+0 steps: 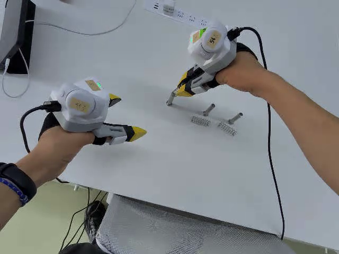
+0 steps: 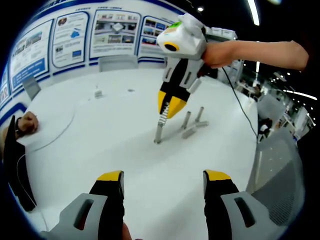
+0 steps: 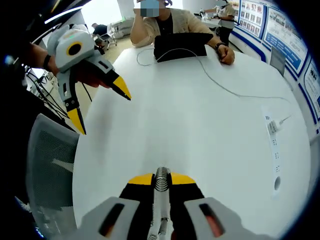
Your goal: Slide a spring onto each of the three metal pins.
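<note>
right hand-held gripper (image 2: 169,111) pinching spring (image 2: 163,120), on pin (image 2: 158,135)

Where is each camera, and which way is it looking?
Head view: on the person's head, looking down at the table; forearms, left gripper, right gripper show.
Left gripper view: on the left gripper, facing the right gripper; open jaws below.
Right gripper view: on the right gripper, facing the left one; own jaws pinch a spring.
Shared: head and left gripper views show the pin below that spring.

The right hand-held gripper (image 3: 161,181) hides the lower coils of the thin metal spring (image 3: 160,174) between its jaws. The head view's bottom edge cuts off the grey mesh chair (image 1: 159,227).
</note>
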A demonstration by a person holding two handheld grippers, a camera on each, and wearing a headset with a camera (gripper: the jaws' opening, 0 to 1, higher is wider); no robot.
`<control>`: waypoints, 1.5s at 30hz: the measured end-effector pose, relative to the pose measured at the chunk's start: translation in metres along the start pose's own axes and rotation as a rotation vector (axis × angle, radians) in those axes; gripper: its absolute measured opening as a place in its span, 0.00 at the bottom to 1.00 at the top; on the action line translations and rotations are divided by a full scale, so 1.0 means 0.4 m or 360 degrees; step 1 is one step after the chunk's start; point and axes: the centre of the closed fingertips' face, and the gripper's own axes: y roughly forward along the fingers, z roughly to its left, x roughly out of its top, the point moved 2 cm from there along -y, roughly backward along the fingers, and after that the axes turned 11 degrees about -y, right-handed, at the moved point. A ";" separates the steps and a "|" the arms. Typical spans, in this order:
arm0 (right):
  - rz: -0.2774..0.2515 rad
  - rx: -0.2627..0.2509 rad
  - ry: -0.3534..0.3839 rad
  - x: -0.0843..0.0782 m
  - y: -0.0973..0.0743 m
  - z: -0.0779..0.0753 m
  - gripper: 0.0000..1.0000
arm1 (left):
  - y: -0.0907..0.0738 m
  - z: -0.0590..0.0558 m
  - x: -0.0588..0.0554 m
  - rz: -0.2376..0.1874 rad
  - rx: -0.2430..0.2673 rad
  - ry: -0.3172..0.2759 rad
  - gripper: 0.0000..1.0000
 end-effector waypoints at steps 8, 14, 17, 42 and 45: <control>0.0025 0.0016 -0.0022 0.003 0.019 0.001 0.12 | -0.007 0.011 -0.004 0.0005 0.0008 -0.0007 0.65; 0.0013 0.0024 -0.0014 0.009 0.028 0.003 0.12 | -0.010 0.015 -0.006 0.0008 0.0012 -0.0010 0.65; 0.0005 0.0028 -0.0012 0.014 0.031 0.003 0.12 | -0.009 0.014 -0.009 0.0013 0.0009 -0.0011 0.65; 0.0088 0.0027 -0.0146 0.020 0.062 0.018 0.12 | -0.010 0.010 -0.012 0.0015 0.0006 -0.0018 0.64; 0.0096 0.0028 -0.0156 0.020 0.065 0.020 0.13 | -0.009 0.011 -0.012 0.0016 0.0007 -0.0016 0.64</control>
